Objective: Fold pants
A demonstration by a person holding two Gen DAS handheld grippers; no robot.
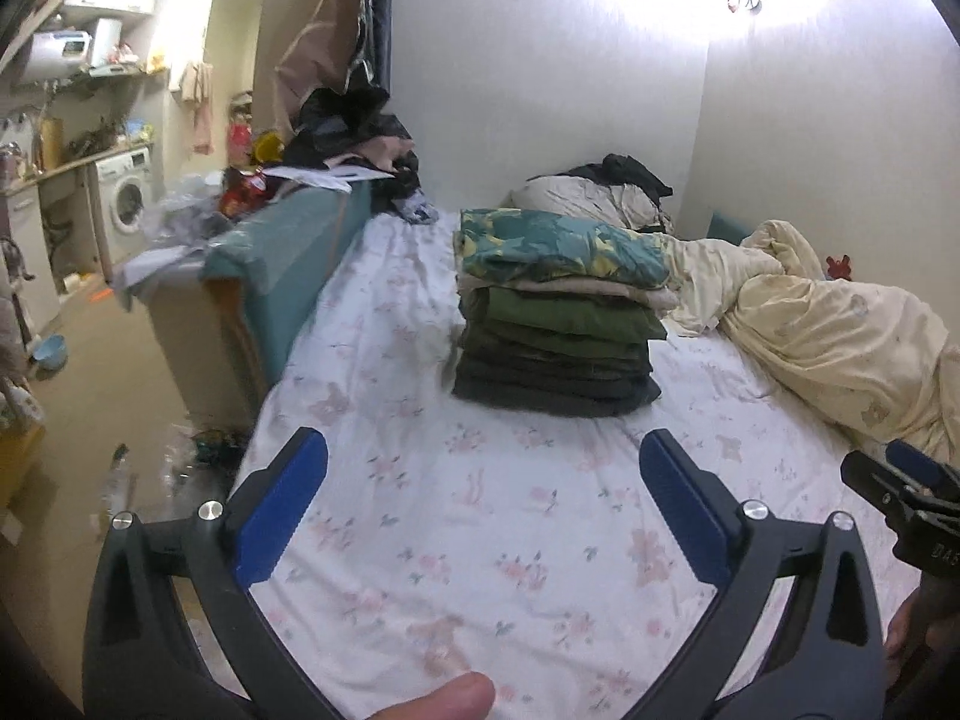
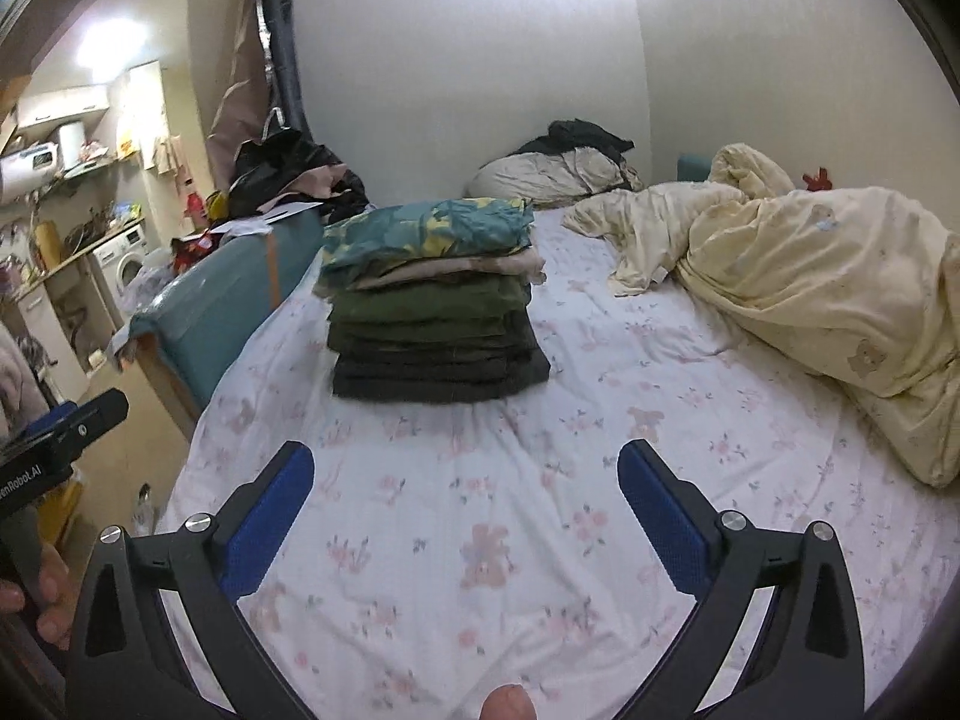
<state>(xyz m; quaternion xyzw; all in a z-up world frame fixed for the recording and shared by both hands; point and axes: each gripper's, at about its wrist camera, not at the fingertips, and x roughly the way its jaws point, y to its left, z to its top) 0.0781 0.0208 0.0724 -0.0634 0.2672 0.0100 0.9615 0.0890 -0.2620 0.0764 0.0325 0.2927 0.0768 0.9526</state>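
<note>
Pants sit folded in a neat stack of green, dark and teal-patterned cloth (image 1: 558,324) ahead of both grippers on the floral-sheeted bed (image 1: 456,516). Left gripper (image 1: 483,510) and right gripper (image 2: 465,510) hover spread apart, empty. Folding looks finished; next would be fetching another pair.

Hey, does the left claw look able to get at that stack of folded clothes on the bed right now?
Probably yes. The left claw is open and empty, and only bare floral sheet lies between it and the stack of folded clothes.
</note>
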